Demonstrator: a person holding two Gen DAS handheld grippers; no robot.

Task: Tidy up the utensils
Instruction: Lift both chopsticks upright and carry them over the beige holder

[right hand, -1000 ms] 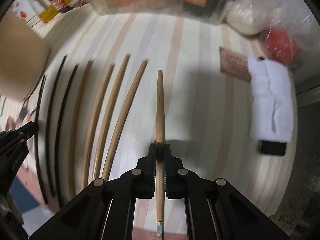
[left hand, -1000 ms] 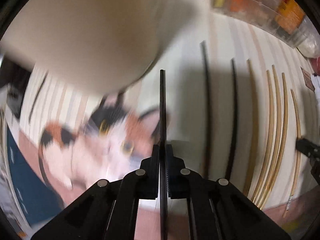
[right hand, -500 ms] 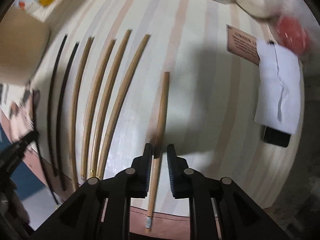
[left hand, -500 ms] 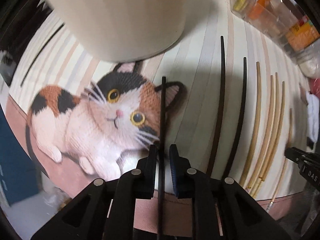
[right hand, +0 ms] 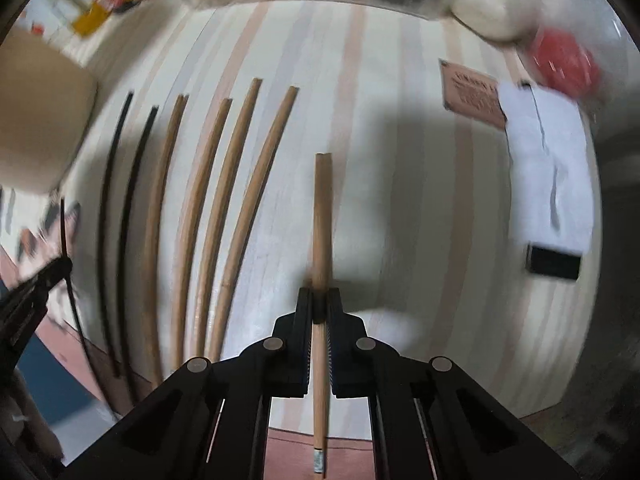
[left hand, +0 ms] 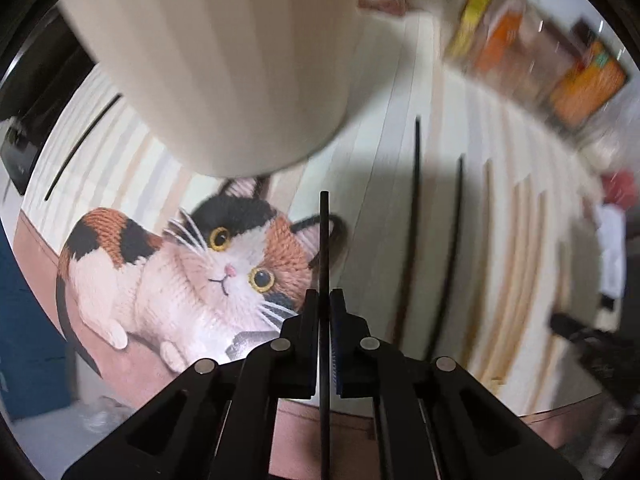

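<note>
Left wrist view: half a second ago the jaws stood spread around the black chopstick [left hand: 324, 264]; now the left gripper [left hand: 324, 312] has them pressed on it, so the stick is pinched again and runs straight forward over the cat picture [left hand: 192, 272] on the mat. I judge it is being picked up for the beige cup [left hand: 224, 64], which stands just ahead. Two more black chopsticks [left hand: 414, 216] lie to the right on the striped surface [left hand: 380, 184]. The gripper points forward and a little downward, low above the mat.

Right wrist view: the same change here. The right gripper [right hand: 320, 308], open a moment before, now pinches the wooden chopstick [right hand: 322, 216], whose tip points away. Four wooden chopsticks [right hand: 224, 208] lie in a row to its left, apart from it. The gripper is held nearly level over the front edge of the surface.
</note>
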